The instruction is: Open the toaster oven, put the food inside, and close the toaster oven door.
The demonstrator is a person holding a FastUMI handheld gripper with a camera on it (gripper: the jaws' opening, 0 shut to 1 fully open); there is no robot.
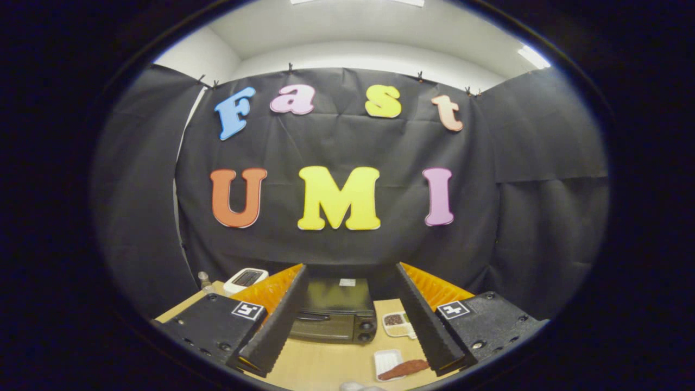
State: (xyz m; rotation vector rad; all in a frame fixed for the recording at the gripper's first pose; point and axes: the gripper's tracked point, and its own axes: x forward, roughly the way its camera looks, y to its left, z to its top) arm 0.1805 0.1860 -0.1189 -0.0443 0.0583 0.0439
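In the gripper view, your gripper (350, 320) is held above the wooden table (326, 369), and its two black fingers (277, 320) stand wide apart with nothing between the pads. The jaws are fully spread and they touch no object. Each finger has an orange ribbed part on its outer side and a small square marker on its black base.

The toaster oven (334, 317) is your landmark. It is a black box that stands on the table, and you see it in the gap between the two fingers, a little beyond them. Its door is closed; the handle runs across the front, and two round knobs sit at the right end of the front. A small white label lies on its top.

Just to the right of the toaster oven, a small tray with compartments (398, 324) lies on the table, partly behind the right finger. It holds dark and light bits; what they are, you cannot tell.

In front of the toaster oven and to its right, nearer to you, a white tray (386, 362) lies on the table. A reddish-brown piece of food (404, 369) rests on it and reaches over its right edge, toward the tip of the right finger.

To the left of the toaster oven, behind the left finger, there is a white device with a dark top (246, 278), and beside it a small clear bottle (204, 281).
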